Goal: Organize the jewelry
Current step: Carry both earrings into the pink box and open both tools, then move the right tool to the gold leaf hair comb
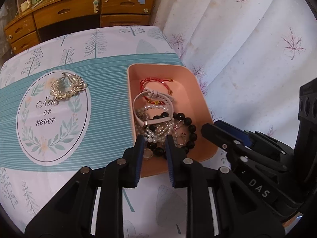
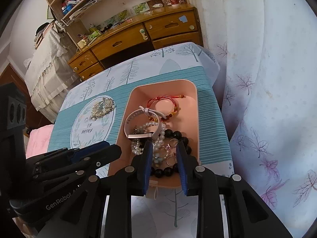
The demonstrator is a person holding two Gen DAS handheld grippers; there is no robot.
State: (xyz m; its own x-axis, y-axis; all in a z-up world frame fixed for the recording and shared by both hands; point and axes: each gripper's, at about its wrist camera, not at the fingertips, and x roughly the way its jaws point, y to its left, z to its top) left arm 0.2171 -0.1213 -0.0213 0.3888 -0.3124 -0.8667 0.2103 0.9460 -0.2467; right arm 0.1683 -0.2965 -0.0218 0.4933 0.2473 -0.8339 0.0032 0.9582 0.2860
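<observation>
Nearest to me, my left gripper [image 1: 153, 138] hangs over the near end of the pink tray [image 1: 200, 99], pointing steeply down. Its jaws stand a narrow gap apart with nothing clamped between the blue pads; through the gap I see pearls and dark beads lying below in the tray. My right gripper [image 2: 165, 148] hangs over the same near end, just beside the left one, its jaws also parted and holding nothing, with rings and beads showing between them.

Inside the tray, at its near end, lies a tangle: a black bead bracelet [image 2: 179, 135], a pearl strand [image 1: 152, 136] and a few small silver rings [image 2: 170, 160]. Whether any piece is knotted to another I cannot tell. Just beyond the tangle, towards the tray's middle, a pale pink watch [image 2: 138, 126] lies with its strap looped. At the tray's far end rests a red cord bracelet [image 2: 164, 104] with gold beads.

Left of the tray, well apart from it, a heap of silvery-gold jewelry [image 1: 66, 86] sits on the tablecloth [image 1: 109, 103], on a round printed wreath.

Beyond the tray and the table's far edge stands a wooden desk [image 1: 79, 11] with drawers. To the tray's right hangs a pale cloth [image 1: 247, 39] printed with leaves.
</observation>
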